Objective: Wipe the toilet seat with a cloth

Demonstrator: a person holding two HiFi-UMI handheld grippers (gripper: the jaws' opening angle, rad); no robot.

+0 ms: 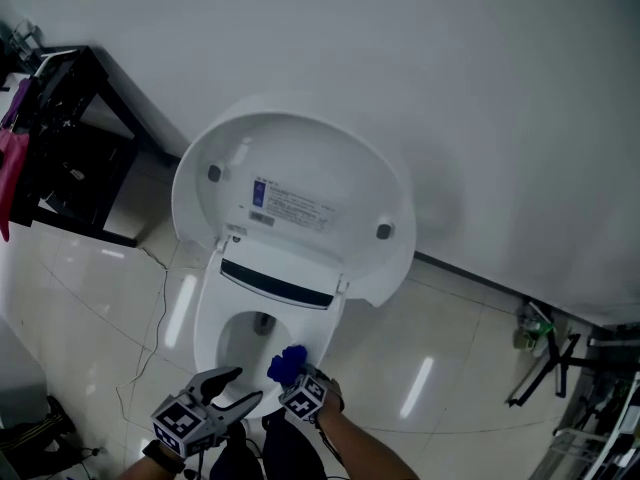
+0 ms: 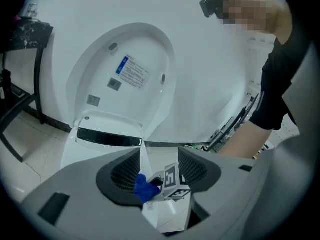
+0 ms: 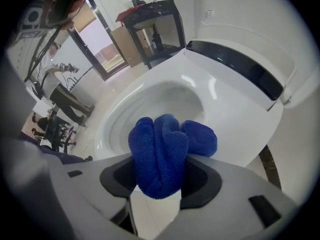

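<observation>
Blue terry cloth [image 3: 162,151], bunched into thick folds, is clamped between the jaws of the right gripper [image 3: 160,184] and bulges out above them. In the head view the cloth [image 1: 289,365] sits at the near right rim of the white toilet seat [image 1: 205,318]; whether it presses on the seat or hangs just over it cannot be told. The bowl [image 3: 160,104] inside the seat ring is white and glossy, with a dark drain opening at its bottom and nothing else visible in it. The left gripper [image 1: 238,388] hovers just beside the right one at the near edge of the seat, its jaws spread apart and gripping nothing. Seen between those jaws in the left gripper view are only the right gripper's marker cube and the cloth. The lid [image 1: 300,198] stands raised against the white wall [image 1: 450,88]. Pale tiled floor [image 1: 430,368] lies open to the right of the toilet. To the left a thin cable [image 1: 150,338] trails near the bowl, and a black stand [image 1: 70,148] sits by the wall, well apart. The lid's underside carries a white label [image 1: 290,206] with a blue block at one end, its print too small to read.
</observation>
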